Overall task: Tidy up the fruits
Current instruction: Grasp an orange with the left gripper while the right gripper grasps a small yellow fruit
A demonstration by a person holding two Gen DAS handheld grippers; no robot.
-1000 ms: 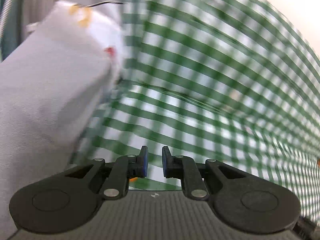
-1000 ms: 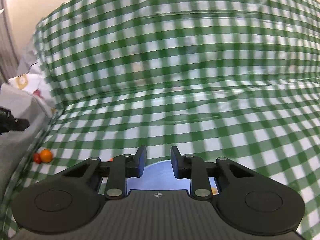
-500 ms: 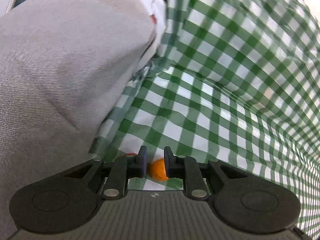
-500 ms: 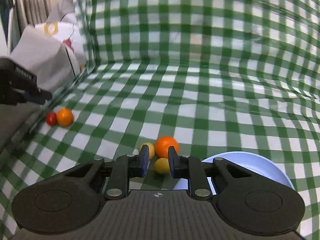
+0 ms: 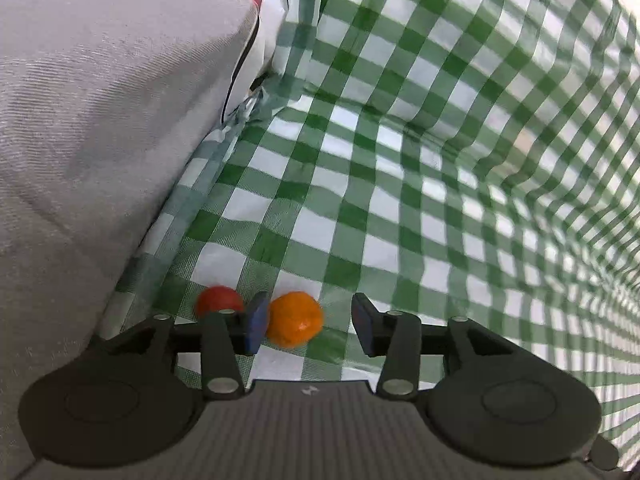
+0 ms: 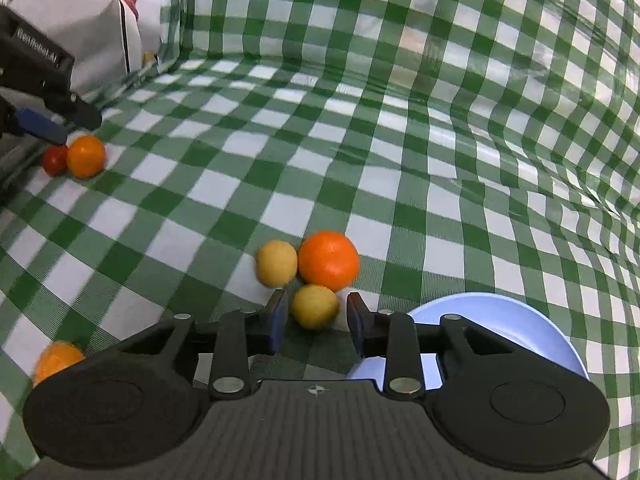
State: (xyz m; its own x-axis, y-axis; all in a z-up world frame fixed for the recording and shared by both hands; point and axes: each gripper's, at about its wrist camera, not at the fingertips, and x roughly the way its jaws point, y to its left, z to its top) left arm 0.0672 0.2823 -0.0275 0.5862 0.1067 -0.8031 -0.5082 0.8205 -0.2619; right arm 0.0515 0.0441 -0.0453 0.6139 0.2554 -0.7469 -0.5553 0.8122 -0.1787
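In the left wrist view my left gripper (image 5: 308,322) is open, with a small orange fruit (image 5: 295,319) between its fingers, close to the left finger. A red tomato (image 5: 218,300) lies just left of it. In the right wrist view my right gripper (image 6: 316,318) is open around a small yellow fruit (image 6: 315,306). A large orange (image 6: 329,261) and another yellow fruit (image 6: 277,262) lie just beyond it. A light blue plate (image 6: 520,328) sits at the lower right. The left gripper (image 6: 44,120) also shows there, above the orange fruit (image 6: 85,156) and tomato (image 6: 55,160).
A green-and-white checked cloth (image 6: 360,160) covers the table and rises as a back wall. A grey cushion (image 5: 100,120) and a white patterned bag (image 6: 132,32) stand at the left. Another orange fruit (image 6: 56,360) lies at the lower left of the right wrist view.
Both grippers have opened wider and moved in towards the fruits. The left now has the orange fruit between its fingers; the right has closed in on the yellow fruit.
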